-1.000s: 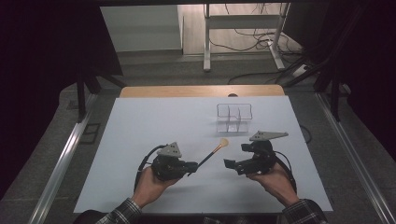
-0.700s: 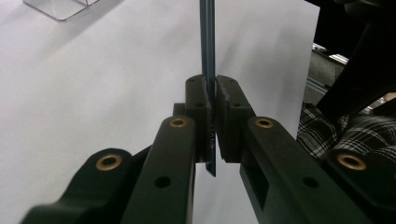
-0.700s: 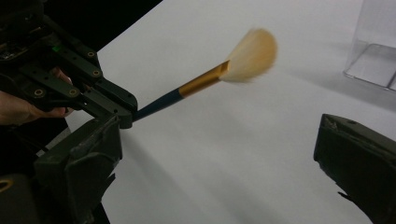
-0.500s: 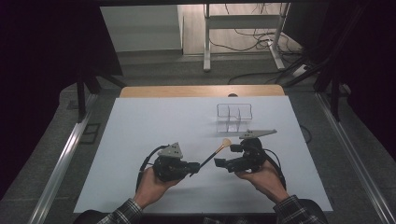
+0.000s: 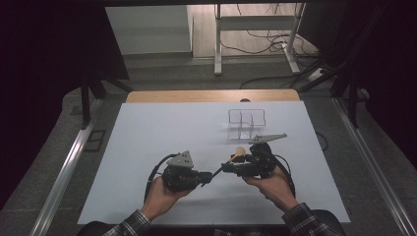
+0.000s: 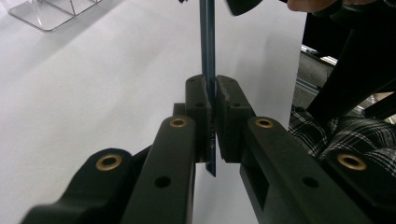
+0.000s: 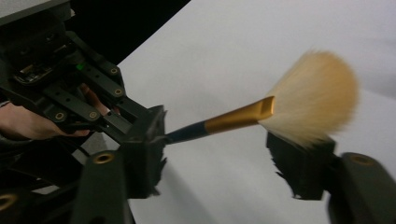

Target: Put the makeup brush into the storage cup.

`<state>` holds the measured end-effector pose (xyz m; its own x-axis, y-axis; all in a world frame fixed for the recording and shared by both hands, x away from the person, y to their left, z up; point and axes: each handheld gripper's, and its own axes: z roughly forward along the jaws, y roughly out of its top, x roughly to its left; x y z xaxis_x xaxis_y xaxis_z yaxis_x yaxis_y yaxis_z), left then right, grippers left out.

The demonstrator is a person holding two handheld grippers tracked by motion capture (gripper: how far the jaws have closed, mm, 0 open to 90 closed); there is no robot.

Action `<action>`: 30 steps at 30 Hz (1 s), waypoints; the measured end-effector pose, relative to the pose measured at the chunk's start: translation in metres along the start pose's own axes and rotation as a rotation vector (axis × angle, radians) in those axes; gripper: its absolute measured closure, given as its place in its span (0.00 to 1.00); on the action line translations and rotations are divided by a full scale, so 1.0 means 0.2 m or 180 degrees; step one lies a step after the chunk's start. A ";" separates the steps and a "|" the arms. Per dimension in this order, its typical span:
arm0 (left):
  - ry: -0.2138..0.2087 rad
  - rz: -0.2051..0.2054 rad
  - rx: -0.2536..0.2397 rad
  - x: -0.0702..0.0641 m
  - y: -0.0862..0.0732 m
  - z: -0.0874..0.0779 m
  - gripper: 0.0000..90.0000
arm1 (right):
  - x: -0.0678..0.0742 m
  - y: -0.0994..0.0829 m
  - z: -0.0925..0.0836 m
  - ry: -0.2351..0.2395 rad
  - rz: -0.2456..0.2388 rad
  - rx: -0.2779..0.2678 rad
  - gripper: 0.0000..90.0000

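Left gripper [image 5: 199, 178] clenched the brush [image 5: 239, 152] mid-counter [image 5: 147, 137]; right gripper's [image 5: 227, 168] closing jaws straddled it untouched; clear organizer [image 5: 247, 123] at one o'clock.

Two claws: the left claw [image 5: 205, 177] and the right claw [image 5: 227, 167]. One brush [image 5: 235, 155], with one gold ferrule and one pale fan of bristles. One clear organizer [image 5: 247, 122] with three compartments. One white tabletop [image 5: 147, 142]. Two hands, one per claw.

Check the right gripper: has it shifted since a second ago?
Yes. The right gripper has slid left, away from the clear organizer, toward the left gripper and its brush; its jaws have been closing.
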<state>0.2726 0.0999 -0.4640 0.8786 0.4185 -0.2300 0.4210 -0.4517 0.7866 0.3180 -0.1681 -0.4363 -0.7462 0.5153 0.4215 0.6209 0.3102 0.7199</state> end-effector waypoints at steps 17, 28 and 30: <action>0.0111 0.0054 0.0122 0.00 0.00 0.02 0.77 | -0.01 0.00 0.01 0.0284 0.0207 0.0023 0.93; 0.0318 0.0004 0.0194 0.01 0.00 0.02 0.32 | 0.00 0.01 -0.01 0.0130 0.0016 -0.0017 0.93; 0.0339 0.0012 0.0217 0.01 0.00 0.02 0.28 | 0.00 0.01 -0.02 0.0116 0.0004 -0.0021 0.93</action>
<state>0.2759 0.0980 -0.4674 0.8528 0.4965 -0.1621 0.4354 -0.5044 0.7456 0.3180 -0.1701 -0.4333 -0.7537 0.4863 0.4421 0.6203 0.3042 0.7230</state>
